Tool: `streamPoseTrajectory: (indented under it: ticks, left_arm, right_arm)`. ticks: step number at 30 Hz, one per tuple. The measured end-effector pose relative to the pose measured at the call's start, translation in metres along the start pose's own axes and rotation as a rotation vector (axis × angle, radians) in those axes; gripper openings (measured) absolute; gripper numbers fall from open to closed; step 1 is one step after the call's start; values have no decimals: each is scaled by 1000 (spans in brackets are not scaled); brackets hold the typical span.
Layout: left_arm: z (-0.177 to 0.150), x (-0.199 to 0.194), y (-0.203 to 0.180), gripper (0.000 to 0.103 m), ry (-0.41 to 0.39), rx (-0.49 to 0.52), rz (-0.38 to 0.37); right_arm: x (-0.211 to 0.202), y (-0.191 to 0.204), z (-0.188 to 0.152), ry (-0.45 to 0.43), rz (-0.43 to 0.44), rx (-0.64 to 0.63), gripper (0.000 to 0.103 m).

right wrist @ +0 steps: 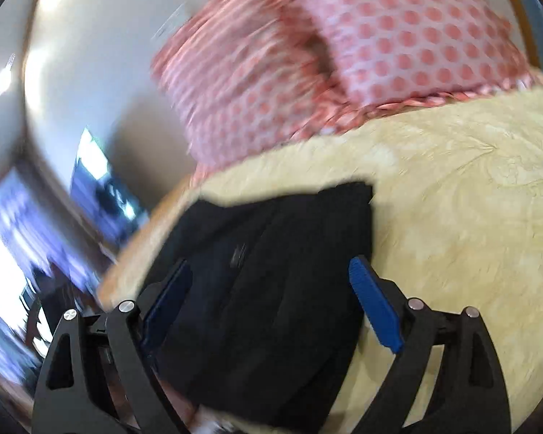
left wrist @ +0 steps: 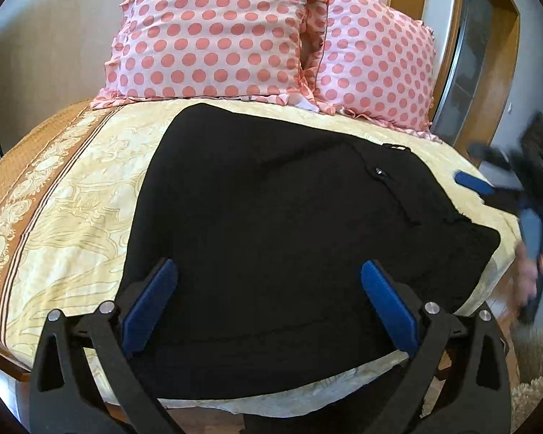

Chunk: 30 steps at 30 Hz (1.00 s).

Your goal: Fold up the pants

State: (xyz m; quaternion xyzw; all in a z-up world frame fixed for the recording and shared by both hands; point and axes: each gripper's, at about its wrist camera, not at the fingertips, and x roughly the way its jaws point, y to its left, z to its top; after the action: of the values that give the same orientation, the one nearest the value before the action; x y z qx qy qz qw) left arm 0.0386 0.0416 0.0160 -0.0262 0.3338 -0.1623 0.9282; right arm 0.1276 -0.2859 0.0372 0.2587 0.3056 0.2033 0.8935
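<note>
The black pants (left wrist: 271, 238) lie folded in a broad flat shape on the yellow patterned bedspread (left wrist: 90, 195). My left gripper (left wrist: 269, 271) is open above their near edge, its blue fingers (left wrist: 155, 300) spread wide and empty. My right gripper (right wrist: 271, 271) is open over the pants (right wrist: 271, 282) in the blurred right wrist view, holding nothing. It also shows blurred at the right edge of the left wrist view (left wrist: 503, 195), beside the pants' right side, off the bed's edge.
Two pink polka-dot pillows (left wrist: 213, 32) (left wrist: 376, 58) lean at the head of the bed. A wooden headboard (left wrist: 449, 36) stands behind them. The bed's brown border (left wrist: 21, 188) runs along the left. A shaggy rug (left wrist: 535, 390) lies on the floor at the right.
</note>
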Motion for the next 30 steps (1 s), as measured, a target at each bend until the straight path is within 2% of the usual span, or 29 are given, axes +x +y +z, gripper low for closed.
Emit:
streamPoseTrajectory:
  ticks: [3,8,14,15,16,18,20,22,25,26,28,30]
  left_arm:
    - [0,1,-1,101,-4,9,-8]
    - [-1,0,-2,101,-8,14,-15]
    - [-2,0,-1,101,-13,19,-24]
    - [-2,0,-1,101,-14,20,-23]
    - [-2,0,-1,101,-14,19,-23]
    - [-3,1,-1,101,-16,18,-25]
    - [-2,0,-1,101,-16,17,-26]
    - [-3,1,-1,101,-16,19,-25]
    - [-3,0,-2,101,-17,20,-20]
    - [-3,1,-2,101,-17,22,-17]
    - [-2,0,-3,101,-18,26,-14]
    - [3,-4,-1,101,-5,10,-39]
  right_arm:
    - [26,-23,21,81,-37,94,85]
    - [60,-46,32,155,-56,183,74]
    - [73,-48,33,177,-56,183,70]
    - [76,-48,33,186,-42,181,67]
    - [79,-48,32,200,-32,181,58]
    - [82,-49,31,195,-40,161,45]
    - [78,-45,30,169,-16,132,26]
    - [69,-31,30,132,-14,49,22]
    - [53,6,24,73,26,-166,20]
    - [52,15,21,66,-9,-223,20]
    - [57,15,23,87,-67,-224,20]
    - [65,0,28,118,-92,-151,21]
